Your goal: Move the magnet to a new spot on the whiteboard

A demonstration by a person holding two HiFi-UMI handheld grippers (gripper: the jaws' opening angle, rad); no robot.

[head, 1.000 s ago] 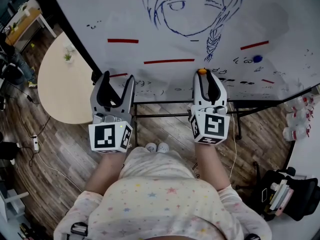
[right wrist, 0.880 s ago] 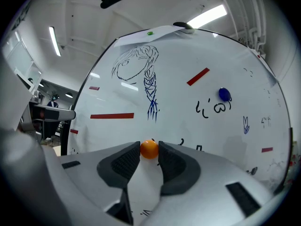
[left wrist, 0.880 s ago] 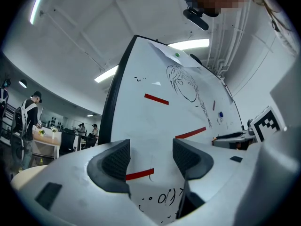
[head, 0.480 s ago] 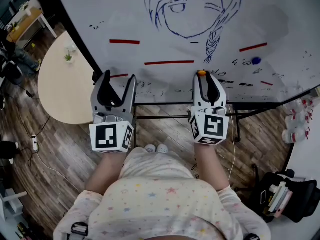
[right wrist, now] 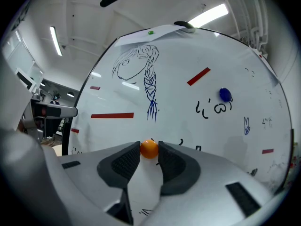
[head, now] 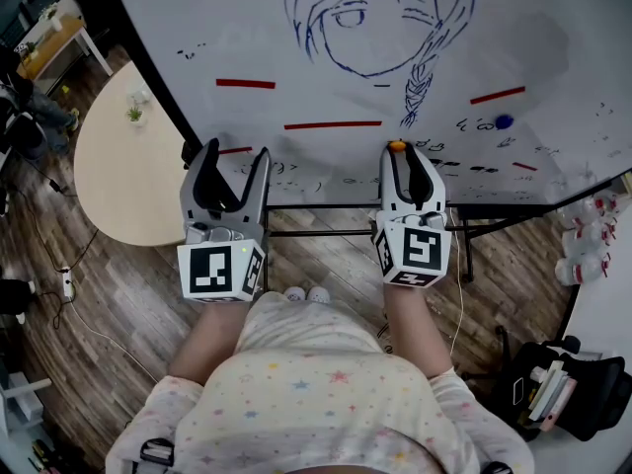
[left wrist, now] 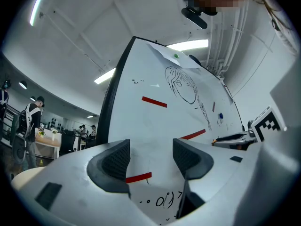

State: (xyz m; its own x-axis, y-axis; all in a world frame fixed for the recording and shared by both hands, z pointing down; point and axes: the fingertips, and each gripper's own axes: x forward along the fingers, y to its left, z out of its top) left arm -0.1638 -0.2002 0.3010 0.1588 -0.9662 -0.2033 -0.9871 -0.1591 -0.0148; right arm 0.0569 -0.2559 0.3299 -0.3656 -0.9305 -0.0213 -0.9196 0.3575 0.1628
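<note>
Low on whiteboard (head: 296, 28) | right gripper (head: 399, 154) fingers clamped on orange magnet (right wrist: 149, 149) at their tips | left gripper (left wrist: 150, 159) fingers apart, empty

One whiteboard (head: 247, 28), one orange magnet (right wrist: 149, 149), one blue magnet (right wrist: 225, 94) (both round).

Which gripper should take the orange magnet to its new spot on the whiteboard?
Right gripper: its jaws are shut on the orange magnet at the whiteboard. The left gripper is open, holds nothing, and sits well aside.
</note>
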